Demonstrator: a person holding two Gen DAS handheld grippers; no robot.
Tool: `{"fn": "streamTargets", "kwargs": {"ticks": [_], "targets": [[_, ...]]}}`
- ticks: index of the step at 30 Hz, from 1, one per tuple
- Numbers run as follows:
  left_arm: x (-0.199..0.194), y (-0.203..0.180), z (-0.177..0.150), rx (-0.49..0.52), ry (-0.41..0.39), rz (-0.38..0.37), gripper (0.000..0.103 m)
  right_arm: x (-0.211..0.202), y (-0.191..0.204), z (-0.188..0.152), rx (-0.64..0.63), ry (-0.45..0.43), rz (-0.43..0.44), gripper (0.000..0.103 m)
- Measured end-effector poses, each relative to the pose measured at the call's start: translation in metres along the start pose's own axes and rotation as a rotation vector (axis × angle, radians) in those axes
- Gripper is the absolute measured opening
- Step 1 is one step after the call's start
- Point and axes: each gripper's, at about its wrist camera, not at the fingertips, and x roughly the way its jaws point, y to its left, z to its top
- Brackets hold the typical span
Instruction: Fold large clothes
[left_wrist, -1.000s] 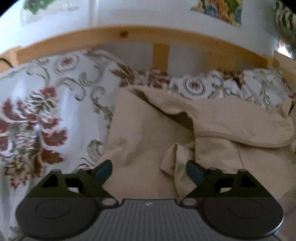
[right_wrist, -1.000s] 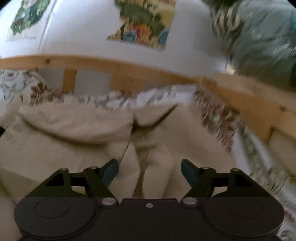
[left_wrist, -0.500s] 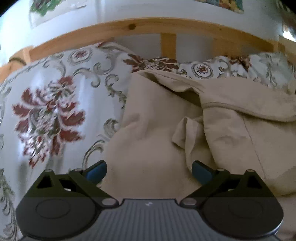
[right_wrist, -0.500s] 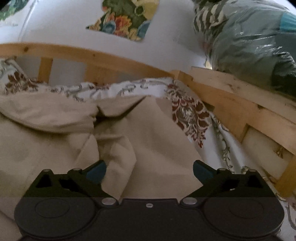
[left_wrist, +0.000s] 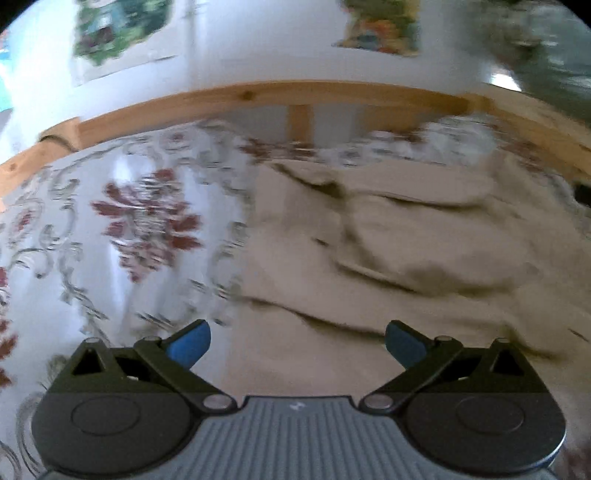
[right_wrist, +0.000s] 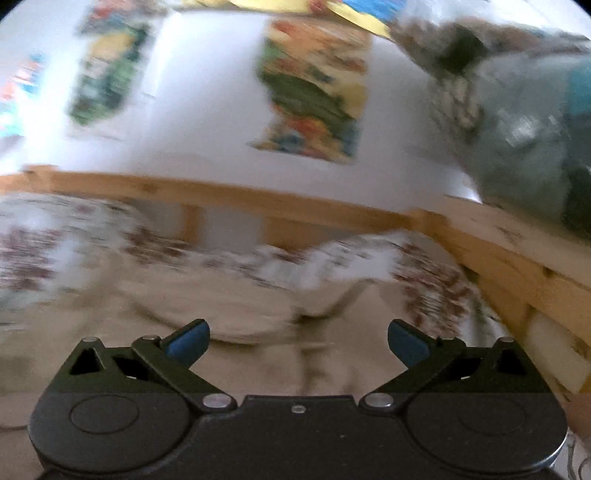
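A large beige garment (left_wrist: 388, 240) lies rumpled and partly folded on a floral bedspread (left_wrist: 129, 221). In the left wrist view my left gripper (left_wrist: 297, 341) hangs above the garment's near left edge. It is open, with nothing between its blue pads. The right wrist view is blurred. The same beige garment (right_wrist: 240, 369) fills its lower part, under and ahead of my right gripper (right_wrist: 298, 339). That gripper is open wide and empty, raised off the cloth.
A wooden bed rail (left_wrist: 258, 96) runs along the far side, and a side rail (right_wrist: 517, 266) closes off the right. A bagged bundle of bedding (right_wrist: 524, 122) sits on the right rail. Posters (right_wrist: 314, 92) hang on the white wall.
Both grippers opened wider and pulled back from the garment, and the right one rose and tilted up. The garment stays lying on the bed.
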Motion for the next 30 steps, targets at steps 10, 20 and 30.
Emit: {"fn": "streamTargets", "kwargs": {"ticks": [10, 20, 30], "targets": [[-0.043, -0.084, -0.075, 0.267, 0.114, -0.313, 0.102, -0.143, 0.046, -0.031, -0.185, 0.177, 0.111, 0.102], [-0.028, -0.104, -0.107, 0.360, 0.229, -0.273, 0.102, -0.108, 0.096, -0.100, -0.481, 0.491, 0.147, 0.102], [-0.030, -0.092, -0.100, 0.370, 0.159, -0.158, 0.102, -0.104, 0.085, -0.095, -0.391, 0.386, 0.170, 0.102]]}}
